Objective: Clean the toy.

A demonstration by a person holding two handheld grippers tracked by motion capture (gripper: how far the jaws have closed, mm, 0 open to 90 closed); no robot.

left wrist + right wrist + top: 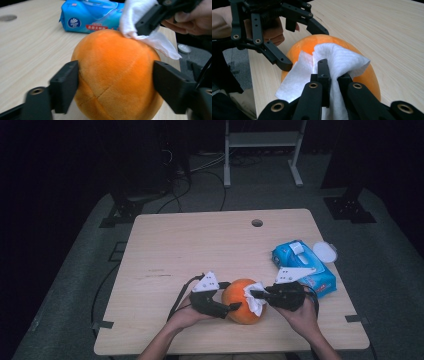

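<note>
Nearby, wipes pack (pixel 304 266) beside ball (pixel 241 301).

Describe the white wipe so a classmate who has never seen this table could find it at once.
On the wooden table, find the orange plush ball near the front edge. The wipe lies draped over its top, pinched in the right hand-held gripper. It is the one loose white sheet; the blue pack lies apart.
</note>
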